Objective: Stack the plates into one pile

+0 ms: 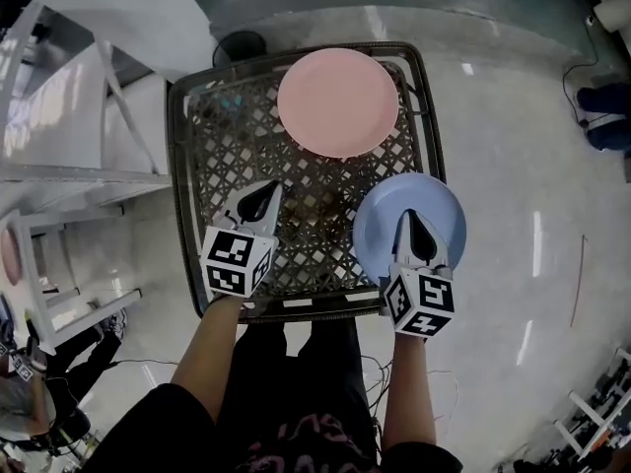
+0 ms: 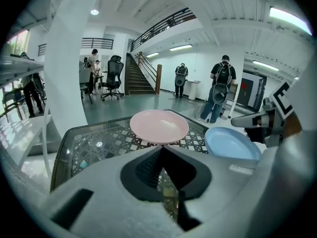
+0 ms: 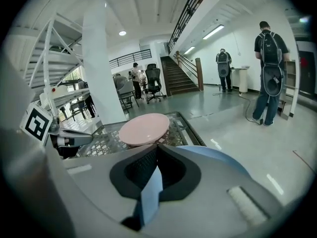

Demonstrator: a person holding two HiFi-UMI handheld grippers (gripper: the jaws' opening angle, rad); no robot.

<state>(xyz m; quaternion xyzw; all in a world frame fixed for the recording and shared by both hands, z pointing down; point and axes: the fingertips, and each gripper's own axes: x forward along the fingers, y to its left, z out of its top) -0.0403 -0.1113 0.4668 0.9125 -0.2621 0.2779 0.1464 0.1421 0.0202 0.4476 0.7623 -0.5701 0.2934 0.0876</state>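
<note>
A pink plate [image 1: 338, 101] lies at the far middle of the lattice-topped table [image 1: 177, 166]. It also shows ahead of both grippers, as the pink plate [image 2: 158, 126] in the left gripper view and the pink plate [image 3: 143, 129] in the right gripper view. My right gripper [image 1: 412, 217] is shut on the near rim of a blue plate [image 1: 439, 200], which hangs over the table's right edge. The blue rim [image 3: 148, 187] runs between the closed jaws. My left gripper [image 1: 258, 205] hovers over the near left of the table, shut with nothing in it [image 2: 162, 148]. From the left gripper view, the blue plate [image 2: 232, 143] sits to the right.
White shelving [image 1: 59, 166] stands left of the table and a black round object [image 1: 240, 45] lies on the floor behind it. A white column [image 2: 64, 83] rises to the far left. People [image 2: 221, 86] stand farther off near a staircase. Cables [image 1: 582, 77] lie at the right.
</note>
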